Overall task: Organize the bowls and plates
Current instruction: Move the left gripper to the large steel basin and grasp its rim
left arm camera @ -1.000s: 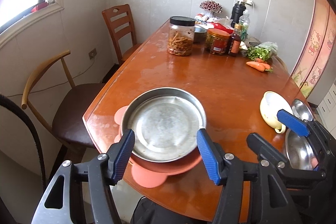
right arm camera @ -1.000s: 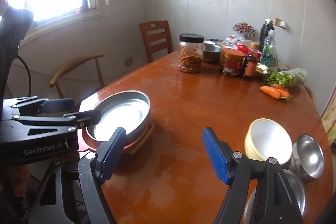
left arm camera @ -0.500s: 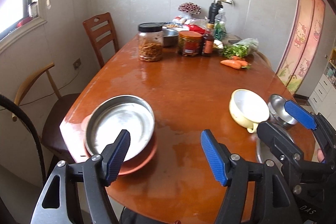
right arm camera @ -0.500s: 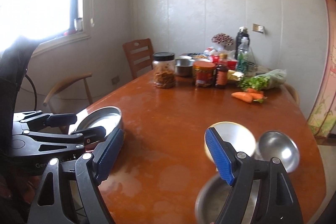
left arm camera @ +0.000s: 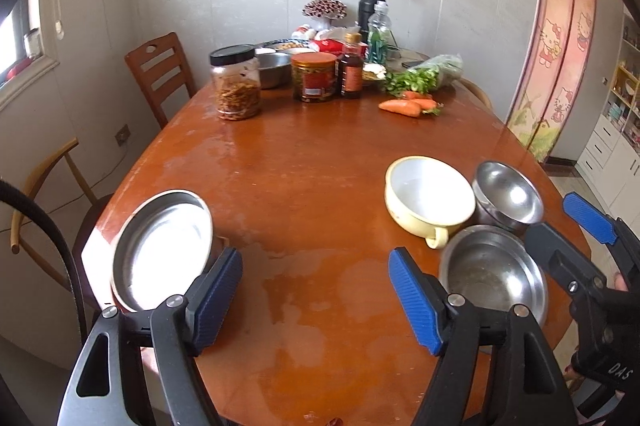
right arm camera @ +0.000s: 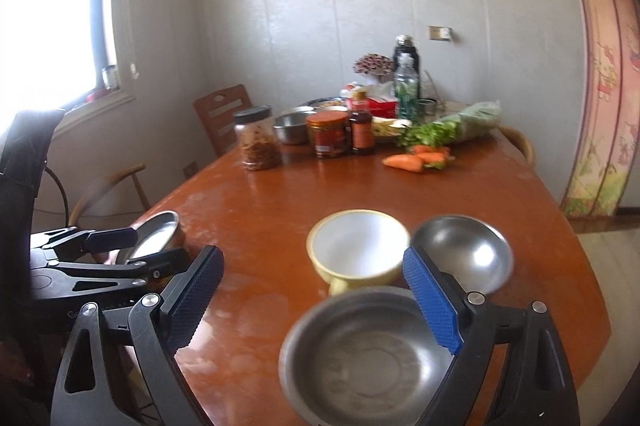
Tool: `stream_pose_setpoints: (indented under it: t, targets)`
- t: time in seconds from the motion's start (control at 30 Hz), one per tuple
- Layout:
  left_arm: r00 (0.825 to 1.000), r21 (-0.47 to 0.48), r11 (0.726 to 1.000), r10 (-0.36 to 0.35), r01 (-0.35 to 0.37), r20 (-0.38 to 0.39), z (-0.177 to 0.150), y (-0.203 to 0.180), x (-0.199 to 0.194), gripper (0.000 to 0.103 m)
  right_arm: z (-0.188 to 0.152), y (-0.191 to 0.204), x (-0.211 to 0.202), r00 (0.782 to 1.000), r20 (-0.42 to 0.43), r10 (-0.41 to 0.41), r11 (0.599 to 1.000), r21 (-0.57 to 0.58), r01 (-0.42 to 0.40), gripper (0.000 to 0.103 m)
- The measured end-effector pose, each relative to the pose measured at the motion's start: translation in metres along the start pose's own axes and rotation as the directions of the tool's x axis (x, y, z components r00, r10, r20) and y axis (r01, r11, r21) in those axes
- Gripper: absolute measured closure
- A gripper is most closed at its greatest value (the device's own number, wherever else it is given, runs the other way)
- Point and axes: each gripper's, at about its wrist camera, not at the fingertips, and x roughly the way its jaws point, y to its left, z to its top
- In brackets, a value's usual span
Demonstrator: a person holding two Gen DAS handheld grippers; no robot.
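Observation:
A steel pan (left arm camera: pixel 162 250) sits on a pink plate at the table's near left corner; it also shows in the right wrist view (right arm camera: pixel 154 232). A cream bowl (left arm camera: pixel 428 196), a small steel bowl (left arm camera: pixel 508 192) and a wider steel bowl (left arm camera: pixel 494 274) cluster at the near right. My left gripper (left arm camera: pixel 316 300) is open and empty above the bare table between the pan and the bowls. My right gripper (right arm camera: pixel 314 300) is open and empty, hovering over the wider steel bowl (right arm camera: pixel 368 354), with the cream bowl (right arm camera: pixel 358 252) and small steel bowl (right arm camera: pixel 464 254) just beyond.
Jars (left arm camera: pixel 236 82), bottles (left arm camera: pixel 351 66), a steel bowl (left arm camera: pixel 274 68), greens and carrots (left arm camera: pixel 408 105) crowd the far end of the brown table (left arm camera: pixel 304 162). Wooden chairs (left arm camera: pixel 160 74) stand on the left side. A cabinet stands at the far right.
Both grippers have swung to the right, away from the pan. The left one now faces the table's middle; the right one has come over the steel bowls. Both stayed open.

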Motion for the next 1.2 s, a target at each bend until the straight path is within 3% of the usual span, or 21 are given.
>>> stream_pose_setpoints:
  t: [0.53,0.77,1.07,1.13,1.2]
  targets:
    - [0.994,0.075,0.993,-0.084,0.089,-0.068,-0.008,-0.059,0.028,0.027,-0.024,-0.065,-0.016,0.994,-0.063,-0.086,0.993,0.071,0.091,0.011]
    - [0.984,0.090,0.988,-0.116,0.128,-0.134,-0.018,-0.074,0.053,0.027,-0.048,-0.083,0.004,0.981,-0.179,-0.069,0.990,0.111,0.089,0.011]
    - [0.970,0.102,0.978,-0.161,0.181,-0.181,-0.024,-0.085,0.074,0.027,-0.061,-0.090,0.024,0.970,-0.226,-0.085,0.987,0.116,0.113,0.011]
    - [0.968,0.108,0.975,-0.171,0.193,-0.185,-0.024,-0.088,0.077,0.027,-0.062,-0.091,0.028,0.970,-0.228,-0.082,0.987,0.116,0.110,0.012]
    - [0.965,0.113,0.973,-0.180,0.203,-0.191,-0.025,-0.090,0.079,0.027,-0.062,-0.092,0.031,0.969,-0.229,-0.089,0.987,0.110,0.117,0.022]
